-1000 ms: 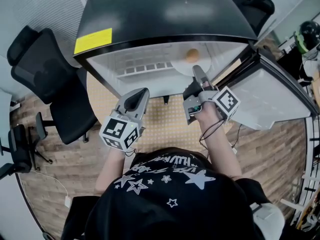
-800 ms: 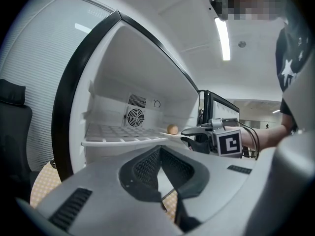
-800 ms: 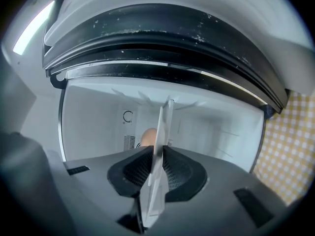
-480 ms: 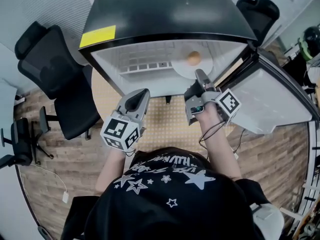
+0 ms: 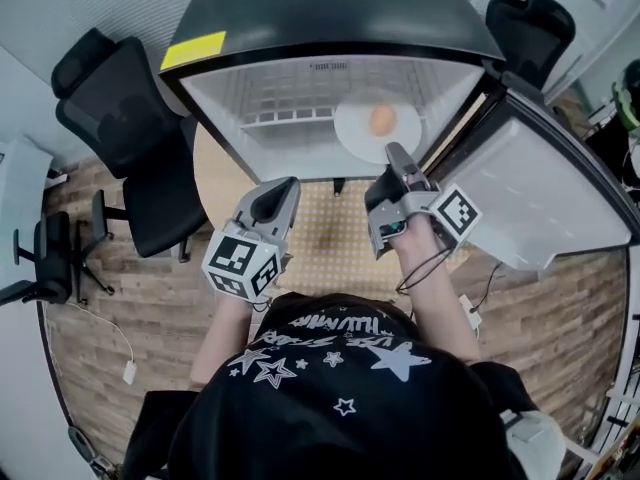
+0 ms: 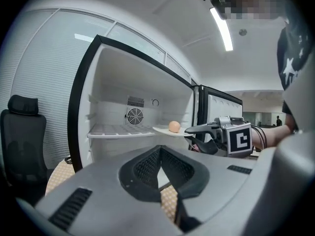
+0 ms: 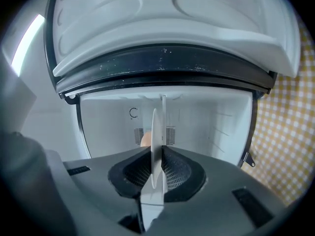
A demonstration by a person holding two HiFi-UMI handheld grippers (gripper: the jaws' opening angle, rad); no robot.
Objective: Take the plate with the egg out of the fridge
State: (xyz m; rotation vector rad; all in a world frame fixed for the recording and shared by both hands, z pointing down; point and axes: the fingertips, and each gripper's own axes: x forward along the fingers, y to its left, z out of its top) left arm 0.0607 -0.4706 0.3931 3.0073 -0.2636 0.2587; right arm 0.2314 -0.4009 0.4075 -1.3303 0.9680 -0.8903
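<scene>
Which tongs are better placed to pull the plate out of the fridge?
Right. The right tongs are shut on the plate at the fridge opening; the left tongs hang shut and empty outside it.

I count one fridge, one plate between my right fingers with one egg on it, two grippers, namely left gripper and right gripper, and three black chairs.

Smooth plate — glossy fridge top.
</scene>
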